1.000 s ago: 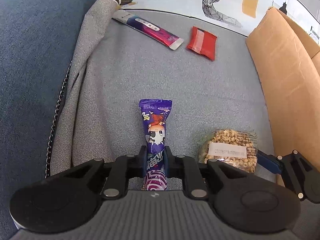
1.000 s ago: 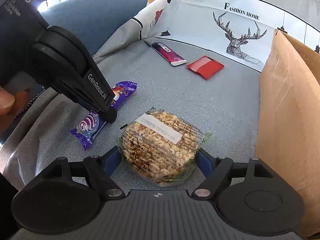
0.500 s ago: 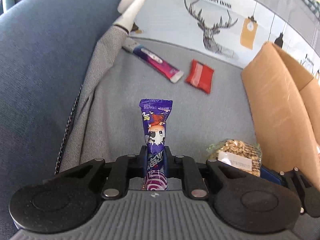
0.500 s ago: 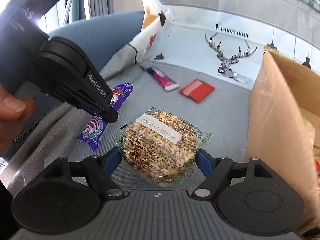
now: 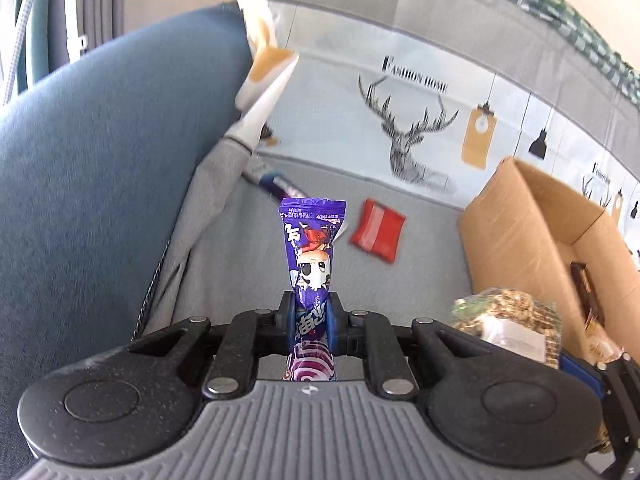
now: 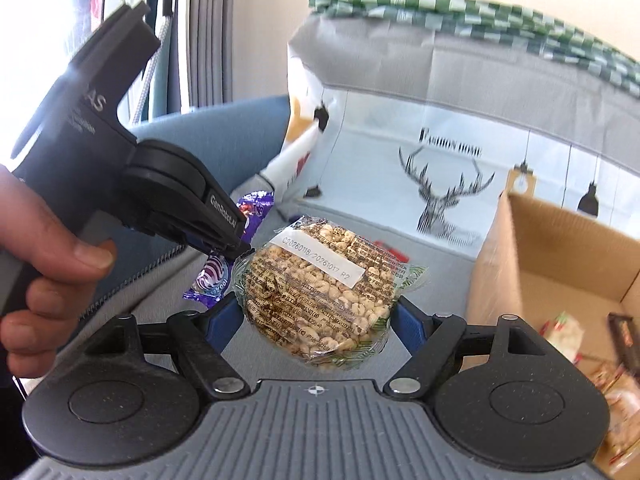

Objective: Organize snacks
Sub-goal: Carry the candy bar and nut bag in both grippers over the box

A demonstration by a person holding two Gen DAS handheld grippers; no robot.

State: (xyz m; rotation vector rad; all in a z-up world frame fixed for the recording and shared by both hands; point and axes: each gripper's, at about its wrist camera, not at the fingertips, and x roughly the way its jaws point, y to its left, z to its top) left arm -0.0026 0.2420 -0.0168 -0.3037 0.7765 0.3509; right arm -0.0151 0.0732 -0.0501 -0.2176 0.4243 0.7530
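Note:
My left gripper point(image 5: 311, 312) is shut on a purple candy wrapper point(image 5: 312, 248) that sticks up between its blue pads, lifted off the grey sofa seat point(image 5: 240, 264). In the right wrist view my right gripper point(image 6: 318, 320) is shut on a round clear pack of puffed grain point(image 6: 320, 288) with a white label, held above the seat. The left gripper point(image 6: 224, 240) with the purple wrapper point(image 6: 256, 208) is just left of that pack. A red packet point(image 5: 378, 234) and a long purple-and-white packet point(image 5: 276, 186) lie farther back on the seat.
An open cardboard box point(image 5: 532, 232) stands at the right on the seat, with several snacks inside point(image 6: 564, 332). A blue sofa arm point(image 5: 100, 160) rises at the left. A deer-print cushion point(image 5: 408, 136) lines the back. A person's hand point(image 6: 44, 276) holds the left gripper.
Both grippers have risen off the seat with their snacks and tilted upward, so more of the backrest and the inside of the box shows. Neither grip has changed.

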